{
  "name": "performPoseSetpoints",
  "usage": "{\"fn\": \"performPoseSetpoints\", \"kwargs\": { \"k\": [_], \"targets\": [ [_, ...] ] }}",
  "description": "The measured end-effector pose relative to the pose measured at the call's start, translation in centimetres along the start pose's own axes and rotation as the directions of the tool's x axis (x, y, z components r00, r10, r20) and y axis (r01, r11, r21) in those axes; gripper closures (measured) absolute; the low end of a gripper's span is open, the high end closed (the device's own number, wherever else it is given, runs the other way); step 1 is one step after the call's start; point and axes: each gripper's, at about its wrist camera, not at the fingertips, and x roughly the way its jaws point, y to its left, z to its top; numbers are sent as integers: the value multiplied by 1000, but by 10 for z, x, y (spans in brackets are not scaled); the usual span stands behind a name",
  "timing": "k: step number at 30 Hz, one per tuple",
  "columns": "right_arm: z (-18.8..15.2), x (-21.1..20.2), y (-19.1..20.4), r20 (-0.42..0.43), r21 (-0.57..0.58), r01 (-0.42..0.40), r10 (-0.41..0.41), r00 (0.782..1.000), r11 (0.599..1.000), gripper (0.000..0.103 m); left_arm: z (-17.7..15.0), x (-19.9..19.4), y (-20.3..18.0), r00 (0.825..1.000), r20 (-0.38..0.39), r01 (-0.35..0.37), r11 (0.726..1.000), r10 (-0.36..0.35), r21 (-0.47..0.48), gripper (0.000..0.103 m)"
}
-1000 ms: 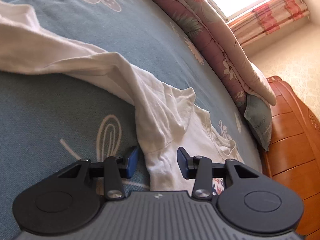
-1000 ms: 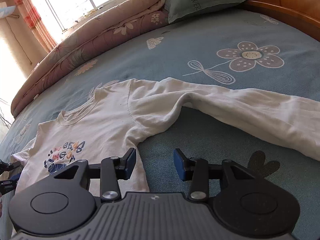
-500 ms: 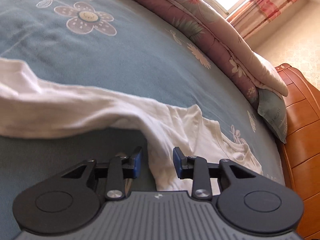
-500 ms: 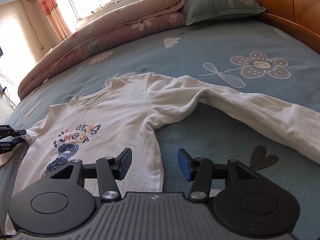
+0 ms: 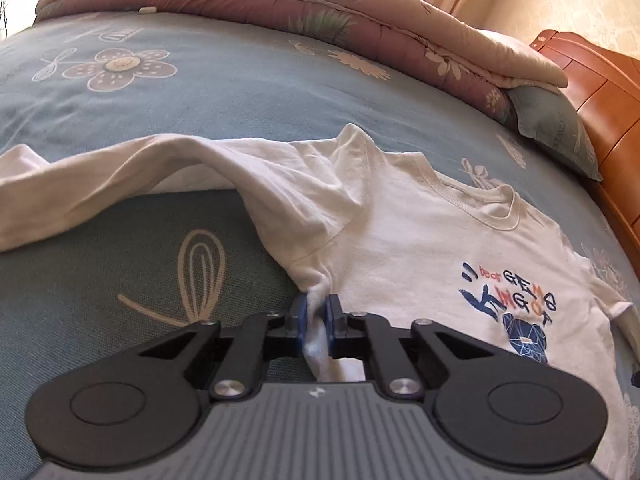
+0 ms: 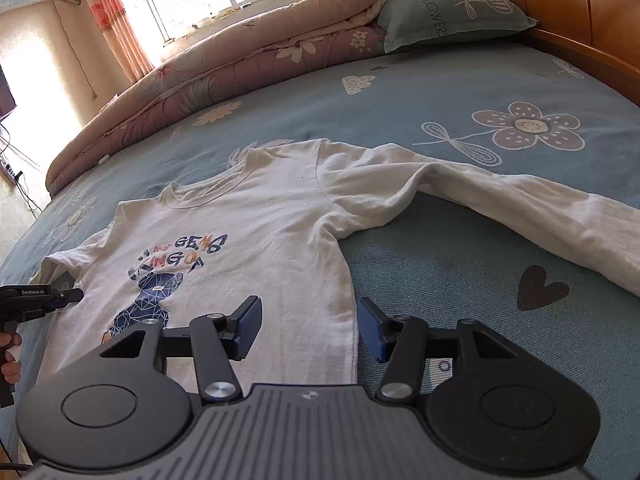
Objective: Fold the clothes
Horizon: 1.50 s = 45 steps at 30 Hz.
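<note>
White long-sleeved shirt [image 6: 256, 240], printed front up, spread mid-frame on the blue floral bed [image 6: 460, 92]; left gripper [image 5: 316, 314], jaws clenched on its side edge below the armpit; right gripper [image 6: 310, 326], jaws released, straddling its opposite side edge.

White long-sleeved cotton shirt [image 6: 276, 232]: soft, matt, creased. Blue flower-print bedsheet [image 6: 460, 92]: matt weave. Orange-brown wooden headboard [image 6: 580, 4], upper right: glossy. Black plastic right gripper [image 6: 310, 326]: matt.
</note>
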Motion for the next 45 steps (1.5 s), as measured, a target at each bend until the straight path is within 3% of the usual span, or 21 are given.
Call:
{"fn": "performPoseSetpoints", "kwargs": {
  "k": [1, 5, 8, 11, 14, 16, 17, 19, 20, 22, 24, 26, 28, 32, 34, 37, 40, 43, 45],
  "targets": [
    [0, -1, 0, -1, -2, 2, -2, 1000, 1000, 44, 2, 0, -6, 1000, 5, -25, 999, 25, 39, 97],
    [0, -9, 1, 3, -47, 20, -20, 1000, 999, 44, 15, -12, 7, 1000, -14, -10, 999, 11, 37, 94],
    [-1, -15, 10, 7, -123, 13, -12, 1000, 992, 36, 23, -22, 15, 1000, -28, 4, 999, -3, 37, 94],
    [-5, -15, 25, -31, -206, -37, 31, 999, 978, 33, 7, -44, 7, 995, -50, 94, 994, -91, 57, 83],
    [-15, -8, 46, -86, -296, -101, 79, 993, 950, 31, -16, -54, 1, 975, -107, 200, 979, -196, 29, 77],
    [-23, -1, 57, -129, -322, -149, 113, 985, 935, 29, -32, -55, -5, 952, -142, 275, 961, -271, 11, 74],
    [-28, 2, 59, -152, -320, -166, 122, 981, 933, 28, -39, -54, -8, 938, -160, 312, 950, -307, 3, 65],
    [-39, 8, 65, -199, -315, -200, 142, 970, 928, 27, -53, -47, -10, 927, -203, 312, 949, -316, -53, 57],
    [-43, 10, 66, -216, -313, -212, 148, 965, 926, 27, -59, -51, -11, 927, -183, 320, 945, -327, -65, 54],
    [-50, 5, 61, -222, -314, -215, 148, 964, 925, 24, -64, -55, -20, 904, -230, 361, 932, -360, -43, 48],
    [-56, 0, 57, -228, -316, -217, 148, 962, 924, 15, -67, -59, -30, 882, -284, 393, 919, -376, 3, 46],
    [-62, -5, 53, -232, -315, -218, 147, 961, 924, 15, -62, -66, -33, 899, -265, 374, 926, -349, 50, 46],
    [-61, -7, 51, -228, -302, -209, 142, 963, 930, 15, -51, -68, -21, 912, -185, 372, 928, -367, -3, 46],
    [-61, -4, 52, -221, -299, -194, 130, 967, 934, 14, -43, -49, 9, 910, -137, 365, 912, -392, -186, 46],
    [-61, -3, 54, -219, -308, -187, 122, 968, 933, 14, -41, -37, 19, 933, -127, 311, 932, -337, -184, 59],
    [-61, -2, 53, -218, -306, -187, 122, 968, 933, 14, -23, -31, 33, 947, -80, 282, 927, -310, -247, 61],
    [-61, -2, 52, -217, -302, -189, 126, 968, 935, 14, -10, -38, 21, 957, -63, 266, 945, -282, -188, 55],
    [-63, -2, 53, -212, -306, -189, 126, 969, 933, 12, -15, -45, -1, 938, -99, 325, 942, -332, -81, 47],
    [-64, -1, 55, -212, -315, -189, 125, 969, 930, 9, -27, -44, -13, 936, -155, 322, 947, -317, 8, 46]
  ]
}}
